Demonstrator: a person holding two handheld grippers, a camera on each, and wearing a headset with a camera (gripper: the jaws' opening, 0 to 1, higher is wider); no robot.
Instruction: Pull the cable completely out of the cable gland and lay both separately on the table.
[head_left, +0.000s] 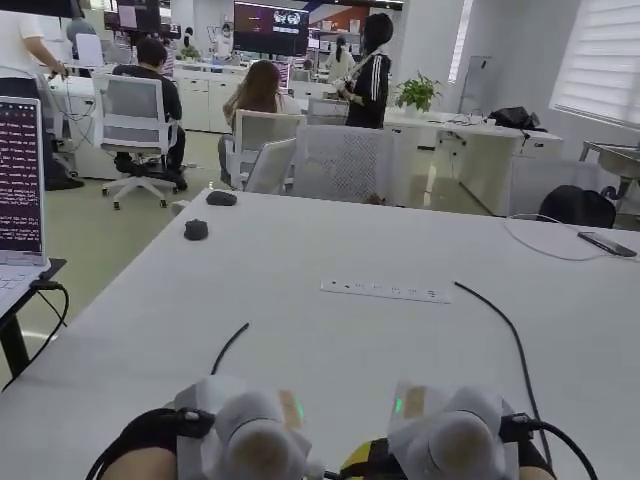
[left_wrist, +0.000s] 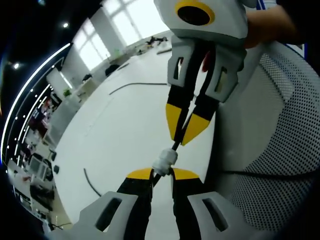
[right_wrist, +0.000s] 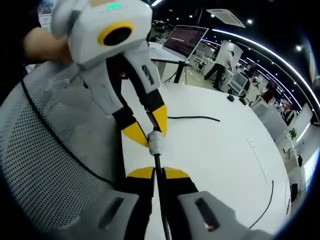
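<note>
The white cable gland sits between the yellow tips of my left gripper, which is shut on it. A black cable runs out of the gland into my right gripper, which faces it from above. In the right gripper view, my right gripper is shut on the black cable. Just beyond it, the left gripper holds the gland. The two sets of tips stand a short gap apart. In the head view both grippers, left and right, are low at the near table edge.
On the white table lie a short black cable, a long black cable, a white power strip and two mice. A laptop stands at the left. A mesh chair back is close under the grippers.
</note>
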